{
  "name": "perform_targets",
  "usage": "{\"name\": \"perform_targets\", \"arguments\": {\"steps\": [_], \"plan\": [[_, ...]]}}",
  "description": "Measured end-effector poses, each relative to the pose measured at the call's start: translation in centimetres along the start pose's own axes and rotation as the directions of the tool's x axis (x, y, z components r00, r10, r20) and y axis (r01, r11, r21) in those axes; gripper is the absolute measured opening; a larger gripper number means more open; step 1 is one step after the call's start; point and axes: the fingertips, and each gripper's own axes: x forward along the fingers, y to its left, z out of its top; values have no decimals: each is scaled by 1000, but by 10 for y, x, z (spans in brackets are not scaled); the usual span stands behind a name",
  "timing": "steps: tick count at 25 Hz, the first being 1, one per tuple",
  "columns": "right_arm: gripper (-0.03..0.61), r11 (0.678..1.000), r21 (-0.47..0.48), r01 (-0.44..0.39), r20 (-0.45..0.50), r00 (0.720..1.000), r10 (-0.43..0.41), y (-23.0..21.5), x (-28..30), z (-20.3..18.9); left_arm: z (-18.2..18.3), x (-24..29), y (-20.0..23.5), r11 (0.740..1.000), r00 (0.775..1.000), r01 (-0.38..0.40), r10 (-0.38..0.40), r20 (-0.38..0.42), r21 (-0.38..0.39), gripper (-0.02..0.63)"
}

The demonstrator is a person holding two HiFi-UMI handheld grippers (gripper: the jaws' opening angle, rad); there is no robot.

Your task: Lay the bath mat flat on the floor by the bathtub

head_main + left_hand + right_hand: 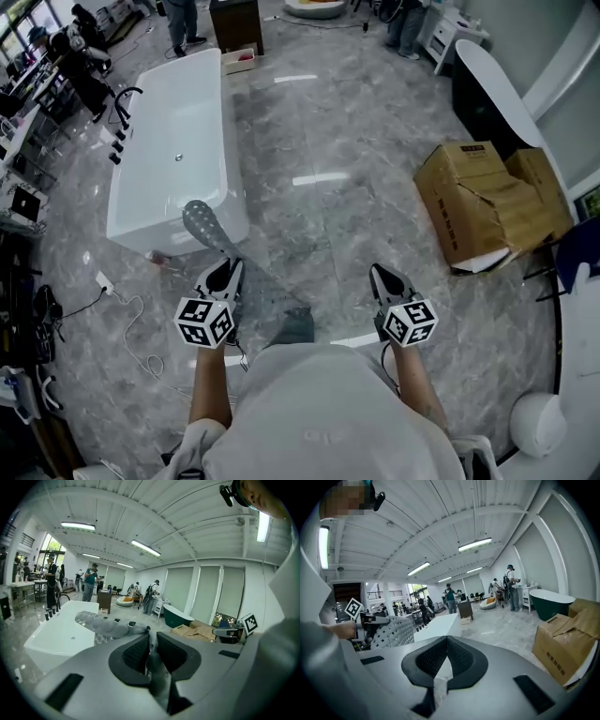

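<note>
The grey bath mat (202,223), dotted with holes, is pinched between the pads of my left gripper (225,272). Part of it sticks out toward the white bathtub (173,141) and the rest hangs down to the right of the gripper. In the left gripper view the mat (105,625) runs from between the jaws of that gripper (151,637) out to the left, over the tub (56,634). My right gripper (382,277) is held apart at the right, jaws shut, and I see nothing between them. In the right gripper view its jaws (446,641) meet at the tip, and the mat (389,632) shows at the left.
Torn cardboard boxes (487,202) lie on the marble floor at the right, beside a dark bathtub (492,94). A white power strip and cable (103,281) lie left of my feet. Black taps (122,112) stand at the tub's left side. People stand at the far end.
</note>
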Motion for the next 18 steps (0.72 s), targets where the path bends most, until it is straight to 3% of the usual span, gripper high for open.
{"name": "perform_targets", "arguments": {"steps": [10,18], "plan": [[26,996,-35,-88,-55,995,86,-7,178,62,26,75,98,999,999,-25,24,-39,-30,60],[26,983,-72,-168,-75,984,162,6,260,82,37,96,137,997,997,-72,72,-39,-10,60]]}}
